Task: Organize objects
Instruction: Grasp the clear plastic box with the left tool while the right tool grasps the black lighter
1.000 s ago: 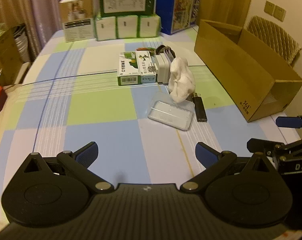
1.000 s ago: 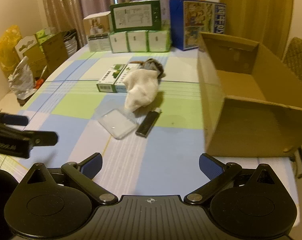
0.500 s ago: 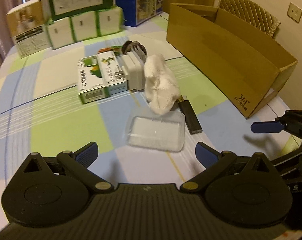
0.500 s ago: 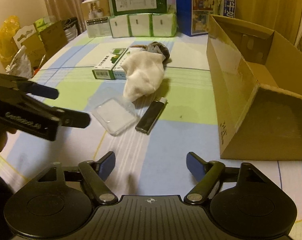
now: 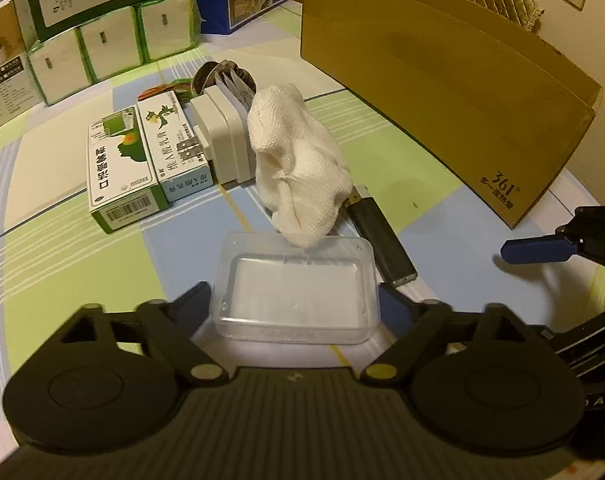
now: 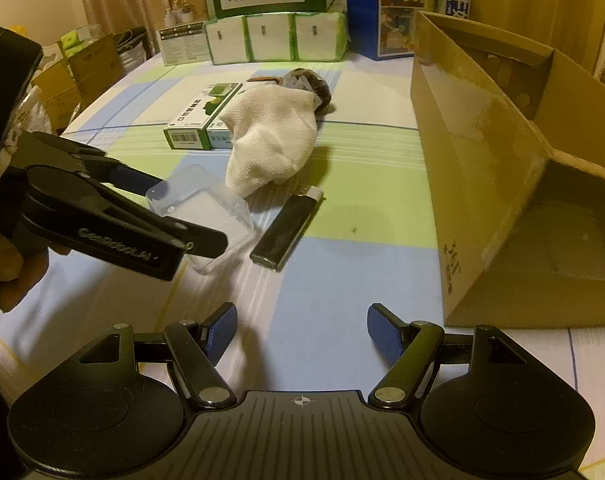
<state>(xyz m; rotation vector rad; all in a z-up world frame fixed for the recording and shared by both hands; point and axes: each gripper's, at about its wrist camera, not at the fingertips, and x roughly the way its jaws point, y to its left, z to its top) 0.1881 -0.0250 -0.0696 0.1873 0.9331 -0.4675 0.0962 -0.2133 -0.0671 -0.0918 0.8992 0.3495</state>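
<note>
**Grippers converging on a clear plastic case**

Table (image 5: 62, 240) with a checked blue, green and white cloth is carrying a small cluster of objects. The left gripper (image 5: 294, 300) is sitting low over the cloth with its fingers spread on either side of a clear plastic case (image 5: 296, 292); the fingers are flanking the case's near corners, and whether they are pressing on it cannot be told. The case is lying flat, and the tip of a crumpled white cloth (image 5: 298, 172) is draping onto its far edge. Just right of the case, a black lighter (image 5: 382, 240) is lying on the table, its metal end tucked under the white cloth.

Behind the cloth, a white adapter (image 5: 222, 140) is standing beside two green-and-white medicine boxes (image 5: 142, 160), with a dark round object (image 5: 222, 76) behind them.

The right gripper (image 6: 302, 332) is hovering near the table's front edge, its blue-padded fingers (image 6: 382, 332) standing apart and gripping nothing. To its right, an open cardboard box (image 6: 482, 140) is standing on the table. Stacked cartons (image 6: 274, 8) are lining the far edge. A hand (image 6: 2, 264) is gripping the left tool's handle.
</note>
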